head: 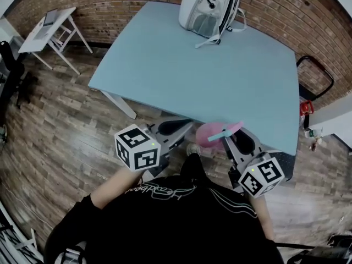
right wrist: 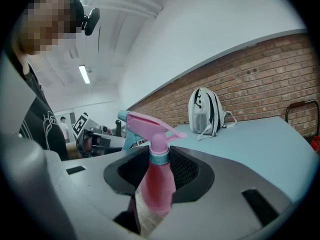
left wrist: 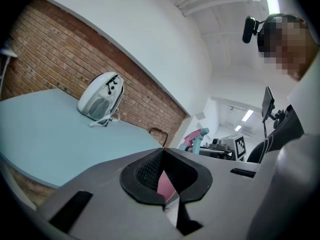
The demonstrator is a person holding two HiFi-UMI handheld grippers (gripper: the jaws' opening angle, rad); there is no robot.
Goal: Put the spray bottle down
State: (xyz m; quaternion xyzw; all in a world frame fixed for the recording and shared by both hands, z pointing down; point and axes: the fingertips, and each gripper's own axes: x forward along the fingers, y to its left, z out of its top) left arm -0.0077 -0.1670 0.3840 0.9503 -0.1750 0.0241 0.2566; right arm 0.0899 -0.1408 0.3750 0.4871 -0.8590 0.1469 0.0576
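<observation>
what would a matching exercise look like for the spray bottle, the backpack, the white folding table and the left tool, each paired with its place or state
Things:
1. spray bottle
2. backpack
3. white folding table
4. left tool

Places or states:
a. stands on the wooden floor, off to the left
b. gripped between the jaws of the right tool
c. at the far side of the blue table
d. jaws together

Pairs: 1-b, 2-c, 3-a, 4-d

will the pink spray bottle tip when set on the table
Possibly: the spray bottle is tall and narrow with a jutting trigger head, so likely top-heavy. Its plastic body looks smooth, probably stiff and light. The table looks flat, which helps.
</observation>
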